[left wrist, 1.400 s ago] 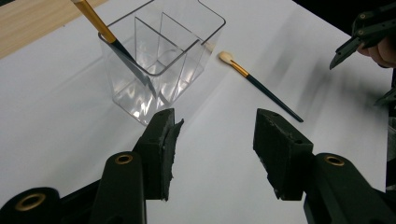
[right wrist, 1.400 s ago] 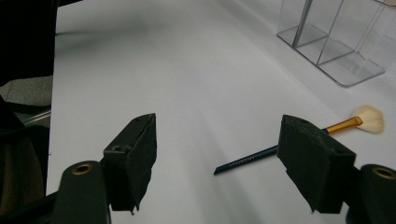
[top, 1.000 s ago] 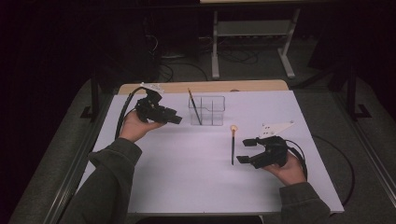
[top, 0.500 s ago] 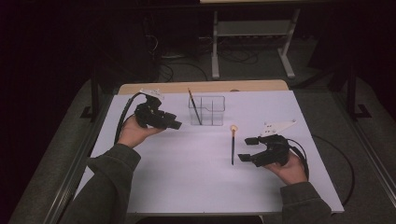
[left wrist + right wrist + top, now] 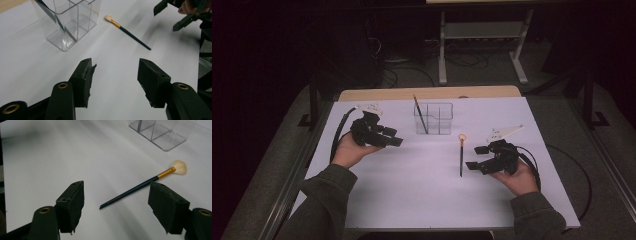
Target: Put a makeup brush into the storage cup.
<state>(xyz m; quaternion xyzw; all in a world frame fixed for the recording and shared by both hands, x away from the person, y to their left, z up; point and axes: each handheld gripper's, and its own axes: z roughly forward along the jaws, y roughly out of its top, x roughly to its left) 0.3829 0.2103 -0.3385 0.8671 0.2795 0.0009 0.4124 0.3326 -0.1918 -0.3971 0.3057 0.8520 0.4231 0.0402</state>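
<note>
A clear acrylic organizer (image 5: 434,119) stands at the back middle of the white table, with a dark-handled brush (image 5: 420,114) leaning in its left compartment. A second brush (image 5: 461,157) with a gold ferrule and pale bristles lies flat in front of it. My left gripper (image 5: 395,139) hovers left of the organizer (image 5: 67,22). Its jaws have just been opening, and nothing is between them (image 5: 115,75). My right gripper (image 5: 474,157) sits just right of the lying brush (image 5: 142,185), open and empty (image 5: 116,200), with the handle tip ahead between the jaws.
A wooden strip (image 5: 427,93) borders the far edge of the white tabletop (image 5: 412,190). Beyond it are a dark floor, cables and a metal stand (image 5: 482,55). A cable (image 5: 574,170) loops off the right table edge.
My left hand has drawn back from the organizer, toward the person and slightly left. The right hand and the lying brush have stayed put.
</note>
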